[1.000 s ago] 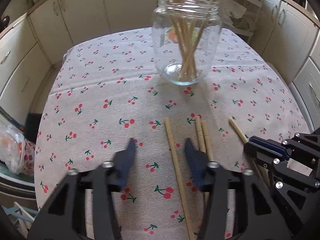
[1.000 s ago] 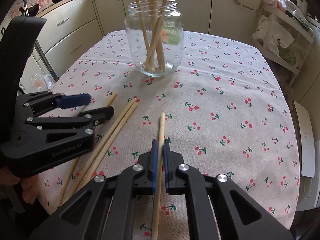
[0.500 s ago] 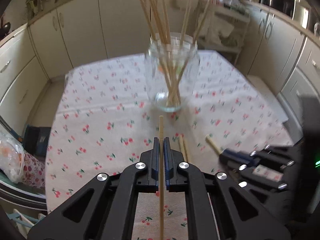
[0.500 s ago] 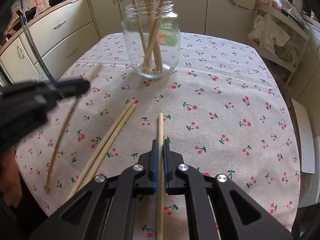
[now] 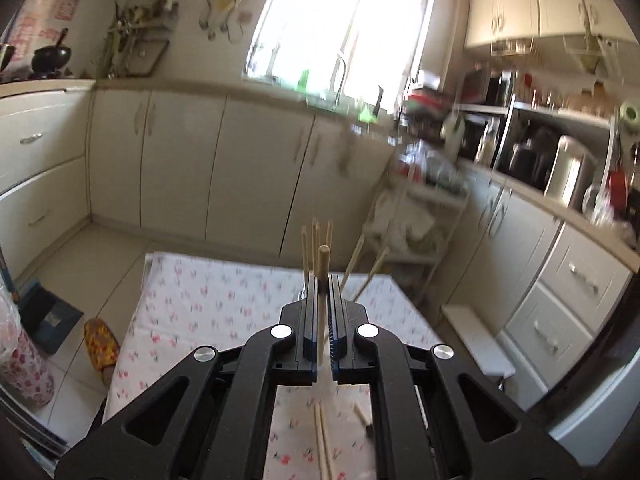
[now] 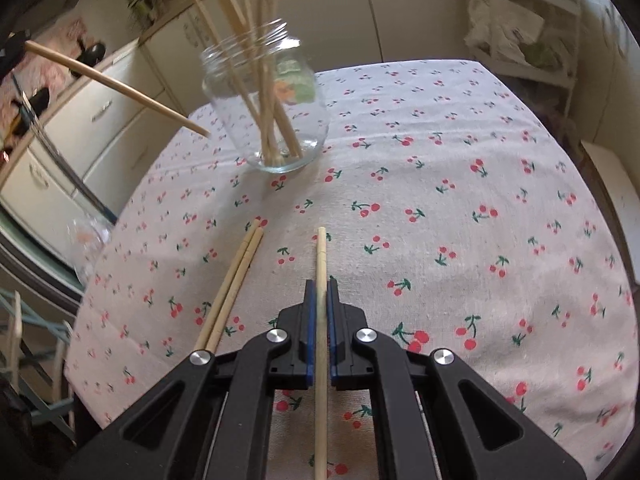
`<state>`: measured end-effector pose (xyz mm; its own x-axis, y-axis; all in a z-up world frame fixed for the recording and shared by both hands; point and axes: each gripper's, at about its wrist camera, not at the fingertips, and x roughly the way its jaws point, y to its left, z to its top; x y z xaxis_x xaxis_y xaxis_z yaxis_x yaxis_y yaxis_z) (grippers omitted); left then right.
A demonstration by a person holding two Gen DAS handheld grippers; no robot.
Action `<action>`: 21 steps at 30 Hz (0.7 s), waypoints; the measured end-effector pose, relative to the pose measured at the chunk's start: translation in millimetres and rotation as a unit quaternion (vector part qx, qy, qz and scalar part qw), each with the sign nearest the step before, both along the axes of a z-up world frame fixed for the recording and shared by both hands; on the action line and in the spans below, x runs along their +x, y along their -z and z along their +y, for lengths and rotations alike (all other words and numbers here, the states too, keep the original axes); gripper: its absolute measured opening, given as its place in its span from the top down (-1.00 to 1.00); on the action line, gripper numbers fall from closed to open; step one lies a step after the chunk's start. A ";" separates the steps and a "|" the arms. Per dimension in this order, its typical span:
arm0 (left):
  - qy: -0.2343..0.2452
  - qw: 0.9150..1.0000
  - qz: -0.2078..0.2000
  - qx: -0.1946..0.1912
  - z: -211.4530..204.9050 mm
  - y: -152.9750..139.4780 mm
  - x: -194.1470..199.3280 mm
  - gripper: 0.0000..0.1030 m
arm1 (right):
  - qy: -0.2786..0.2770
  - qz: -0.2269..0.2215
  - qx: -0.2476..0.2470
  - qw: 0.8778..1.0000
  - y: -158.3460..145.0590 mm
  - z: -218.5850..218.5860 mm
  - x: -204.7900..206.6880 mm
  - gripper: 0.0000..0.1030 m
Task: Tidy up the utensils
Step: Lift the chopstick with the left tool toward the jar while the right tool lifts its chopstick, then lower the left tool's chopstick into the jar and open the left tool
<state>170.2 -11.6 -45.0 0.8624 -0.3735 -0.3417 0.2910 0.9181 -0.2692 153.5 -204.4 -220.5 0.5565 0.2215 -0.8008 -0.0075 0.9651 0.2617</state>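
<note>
My left gripper (image 5: 321,280) is shut on a wooden chopstick (image 5: 323,258) and holds it high above the table, tilted up. That chopstick also shows in the right wrist view (image 6: 116,88), in the air left of the jar. The glass jar (image 6: 268,108) stands on the far part of the table with several chopsticks in it; their tips (image 5: 316,236) show beyond the left fingers. My right gripper (image 6: 320,286) is shut on another chopstick (image 6: 321,264) low over the tablecloth. Two chopsticks (image 6: 234,284) lie side by side to its left.
The table has a cherry-print cloth (image 6: 460,200). Cream kitchen cabinets (image 5: 224,168) surround it. A wire rack with cloths (image 6: 520,20) stands beyond the far right corner. A patterned slipper (image 5: 100,344) lies on the floor to the left.
My left gripper closed on a chopstick, lifted it from the table and tilted up, so its view now faces the kitchen. My right gripper stays shut on its chopstick and has shifted slightly.
</note>
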 end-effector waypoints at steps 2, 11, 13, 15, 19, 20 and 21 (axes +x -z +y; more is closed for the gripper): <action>-0.004 1.000 -0.014 -0.007 0.4 -8.3 -1.9 0.91 | 0.009 -0.003 0.022 1.000 0.6 -4.4 -2.6 0.88; -0.015 0.998 -0.053 -0.025 -2.9 -32.3 0.9 0.91 | 0.027 -0.042 0.080 0.996 -13.8 -13.0 -8.1 0.88; -0.016 0.998 -0.057 -0.025 -5.0 -34.3 3.7 0.91 | 0.031 -0.048 0.087 0.995 -16.5 -15.6 -8.4 0.88; -0.016 0.998 -0.062 -0.025 -7.6 -36.5 8.0 0.91 | 0.034 -0.054 0.100 0.993 -18.7 -18.8 -9.2 0.88; -0.016 0.997 -0.068 -0.023 -13.0 -38.9 20.3 0.91 | 0.038 -0.064 0.111 0.991 -22.7 -22.0 -10.2 0.88; -0.016 0.997 -0.069 -0.023 -14.5 -39.5 24.0 0.91 | 0.039 -0.068 0.113 0.991 -24.1 -23.0 -10.9 0.88; -0.016 0.997 -0.071 -0.022 -16.3 -40.6 28.6 0.91 | 0.040 -0.075 0.116 0.990 -26.4 -23.7 -11.4 0.88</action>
